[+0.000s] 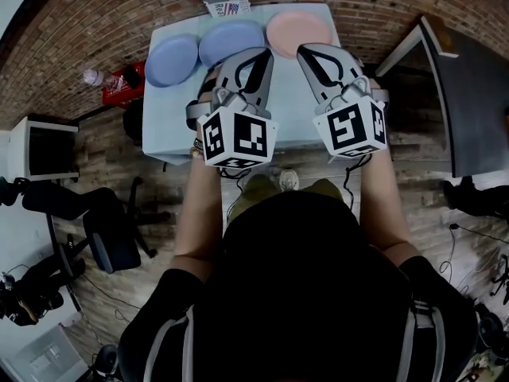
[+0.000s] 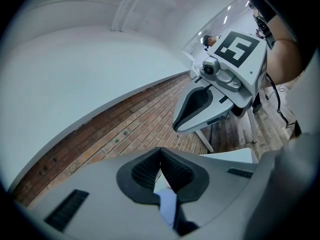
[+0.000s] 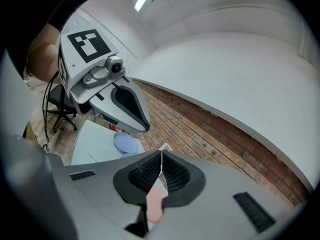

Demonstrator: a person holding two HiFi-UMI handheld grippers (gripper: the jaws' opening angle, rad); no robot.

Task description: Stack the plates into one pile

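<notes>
Jaws together, empty, two blue plates (image 1: 172, 60) (image 1: 231, 41), one pink plate (image 1: 298, 30)

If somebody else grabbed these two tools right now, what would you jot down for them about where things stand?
Left gripper: shut, empty, held over the table.
Right gripper: shut, empty, alongside it.
Plates: left blue plate, middle blue plate and pink plate lie in a row along the table's far edge.
Done: nothing, no pile yet.
Left: stack all three into one pile.
</notes>
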